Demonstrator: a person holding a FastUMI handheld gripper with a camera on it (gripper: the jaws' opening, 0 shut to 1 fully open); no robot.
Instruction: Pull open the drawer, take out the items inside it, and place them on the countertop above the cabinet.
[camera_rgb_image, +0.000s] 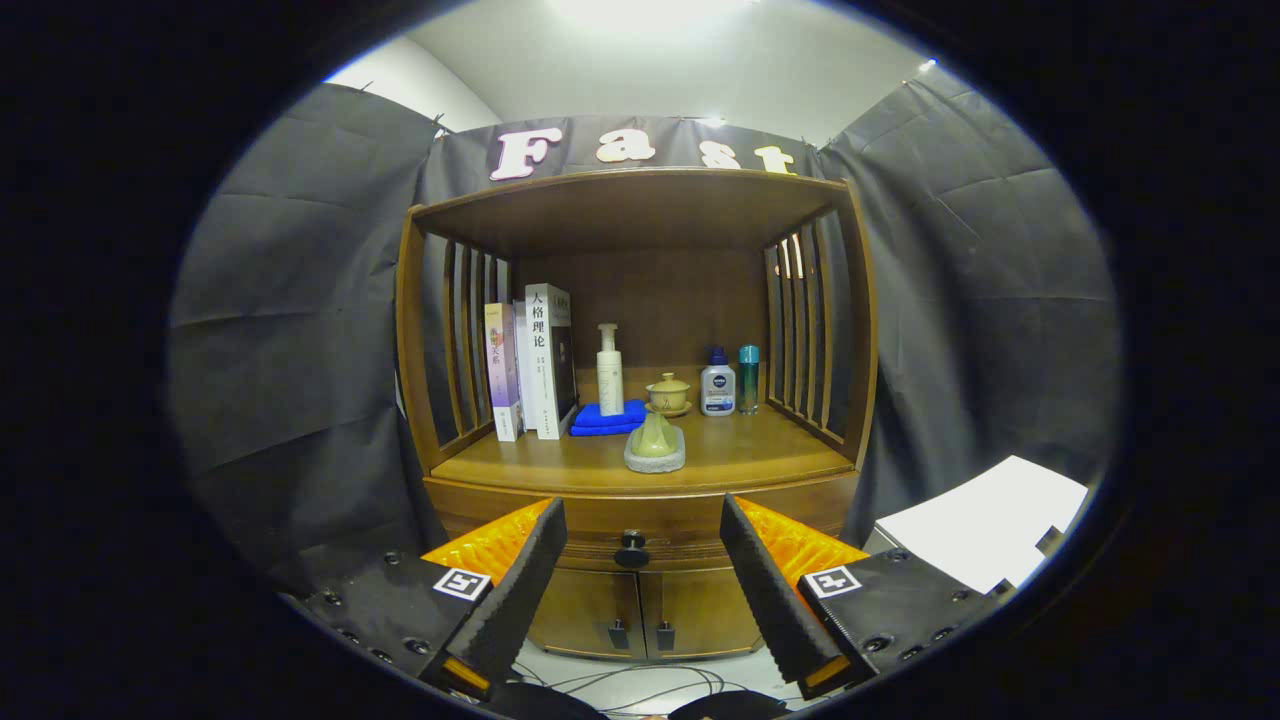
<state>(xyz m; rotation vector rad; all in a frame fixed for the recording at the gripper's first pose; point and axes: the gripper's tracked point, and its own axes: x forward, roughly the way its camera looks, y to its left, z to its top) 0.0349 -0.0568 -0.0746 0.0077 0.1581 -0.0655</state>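
Drawer (640, 540) shut, sits in the cabinet (640, 480) front under the countertop (760, 455), knob (631, 549) seen between the fingers and beyond them. Claw (640, 560) spread wide, holding nothing. Two small doors (640, 610) below the drawer. On the countertop: books (530, 365) at one side, blue cloth (605, 418), pump bottle (610, 370), lidded cup (668, 394), two small bottles (730, 382), green piece on a grey stone (655, 445) in front. Cables (640, 685) on floor.

The tall white book (548, 360) standing on the counter (740, 455) carries the spine title 大格理论, while the print on the purple book (501, 368) beside it and on the small blue-capped bottle (717, 385) is too small to read.
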